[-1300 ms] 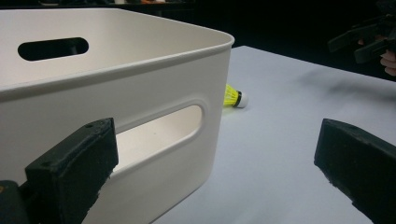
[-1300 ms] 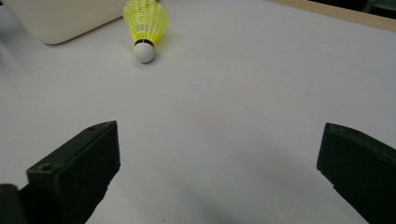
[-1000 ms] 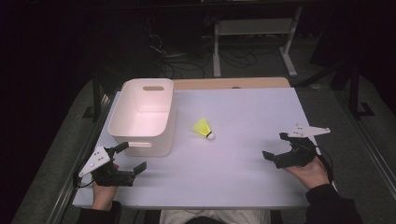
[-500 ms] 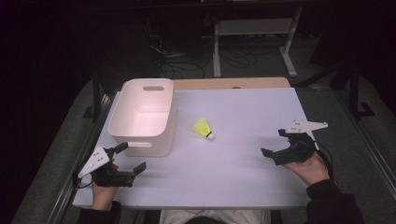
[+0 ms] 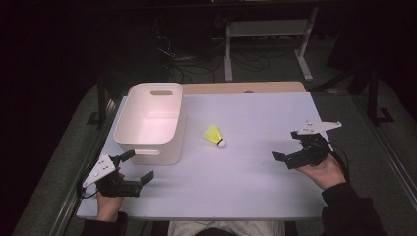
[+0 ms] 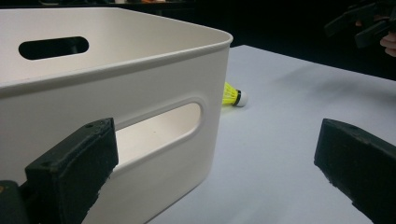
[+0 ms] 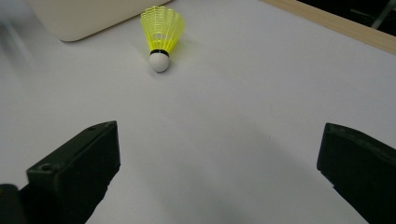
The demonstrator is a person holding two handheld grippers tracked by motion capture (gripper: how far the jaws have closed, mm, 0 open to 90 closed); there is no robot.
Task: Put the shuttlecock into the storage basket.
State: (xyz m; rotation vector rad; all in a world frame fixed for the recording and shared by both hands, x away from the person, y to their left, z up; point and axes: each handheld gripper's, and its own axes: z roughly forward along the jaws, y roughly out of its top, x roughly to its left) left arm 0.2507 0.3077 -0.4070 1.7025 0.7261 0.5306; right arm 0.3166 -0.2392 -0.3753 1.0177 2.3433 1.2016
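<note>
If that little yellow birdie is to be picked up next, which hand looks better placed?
Probably the right. The right gripper is open and faces the shuttlecock across bare table. The left gripper, also open, sits beside the white bin, whose corner partly hides it.

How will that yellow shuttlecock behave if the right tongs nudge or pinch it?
The shuttlecock lies on its side on the table, so a nudge would probably swing it in an arc around its round white cork tip. Its thin open-mesh skirt looks very light and likely flexes under a pinch. The right tongs may hold better at the cork.

bright lit table [image 5: 246,162], dark surroundings, soft shadows
</note>
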